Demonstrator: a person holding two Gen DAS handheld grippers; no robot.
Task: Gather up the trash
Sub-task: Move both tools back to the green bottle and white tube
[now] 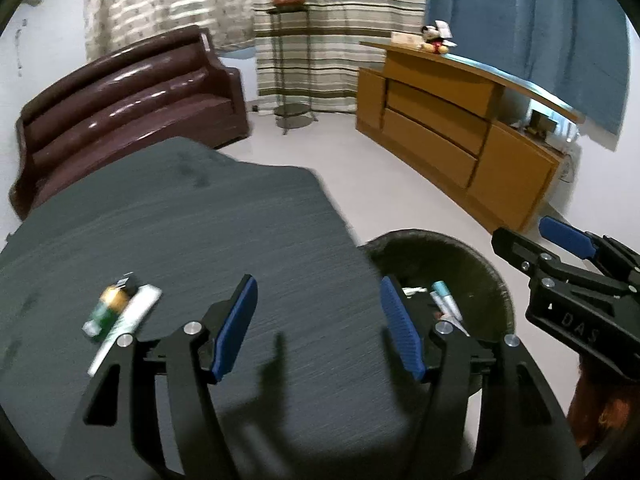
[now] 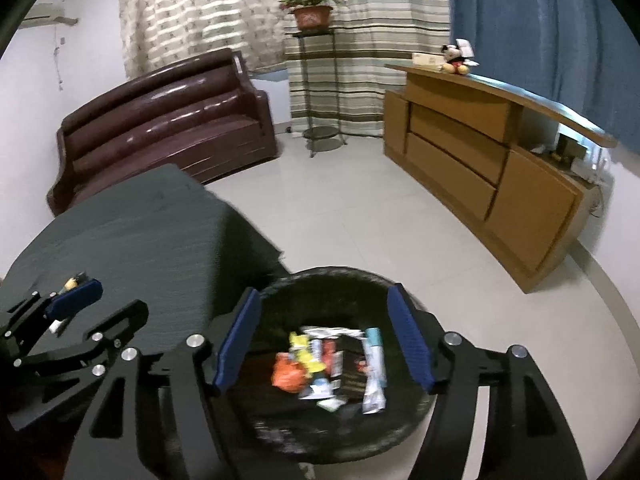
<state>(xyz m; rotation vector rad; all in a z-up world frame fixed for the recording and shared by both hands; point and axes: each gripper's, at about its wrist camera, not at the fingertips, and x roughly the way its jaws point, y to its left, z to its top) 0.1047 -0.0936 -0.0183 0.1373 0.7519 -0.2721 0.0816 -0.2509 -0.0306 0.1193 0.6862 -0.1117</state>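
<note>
A: What's the trash looking like right now?

B: Mixed wrappers (image 2: pixel 332 364) are lying in the black bin (image 2: pixel 344 276), which is sitting on the floor just beside the desk (image 1: pixel 180 220). Orange crumpled one, yellow one, a dark packet, and a long white-and-teal sachet (image 2: pixel 374 368) along the right side. All motion-blurred.

A: Anything still sitting on the desk?

B: Two pieces, touching, near the left edge in the left wrist view: a small green-and-gold can (image 1: pixel 107 310) lying on its side, and a white tube (image 1: pixel 124 328) with green print beside it.

A: Any labels reading out?

B: Nothing legible on the trash, too blurred. Only "DAS" is showing, embossed on the right gripper (image 1: pixel 532 240) body.

A: Jaws?

B: The left gripper (image 1: pixel 320 328) is hovering over the desk's right edge with its jaws spread, nothing between the blue pads. The right gripper (image 2: pixel 324 340) is hanging over the bin, jaws also spread wide and empty, wrappers showing below the gap.

A: Background?

B: Brown sofa (image 2: pixel 168 120), wooden cabinet (image 2: pixel 480 160), potted plant (image 2: pixel 310 10) on a stand.
</note>
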